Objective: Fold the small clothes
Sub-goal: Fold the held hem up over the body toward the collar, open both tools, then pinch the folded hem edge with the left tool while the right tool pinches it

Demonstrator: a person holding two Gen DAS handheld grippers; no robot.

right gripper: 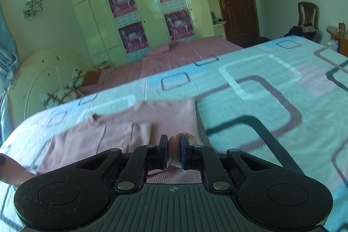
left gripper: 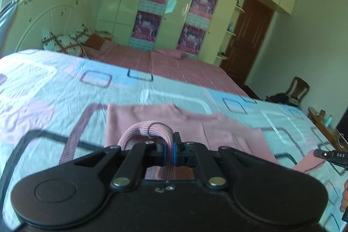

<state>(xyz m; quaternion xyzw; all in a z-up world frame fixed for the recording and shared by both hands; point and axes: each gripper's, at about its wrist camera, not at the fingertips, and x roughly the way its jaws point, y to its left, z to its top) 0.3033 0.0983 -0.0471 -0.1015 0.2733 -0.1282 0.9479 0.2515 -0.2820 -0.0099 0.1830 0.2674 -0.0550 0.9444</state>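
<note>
Left gripper (left gripper: 169,145): black two-finger tool, jaws pinched tight on the ribbed pink knit hem (left gripper: 150,129).
Right gripper (right gripper: 174,150): jaws nearly closed, clamping another ribbed bunch of that hem.
Garment: small dusty-pink knit top (right gripper: 121,129), spread flat on the bed just ahead of both grippers.
Bedsheet (right gripper: 261,84): pale blue, rounded-rectangle pattern.
</note>
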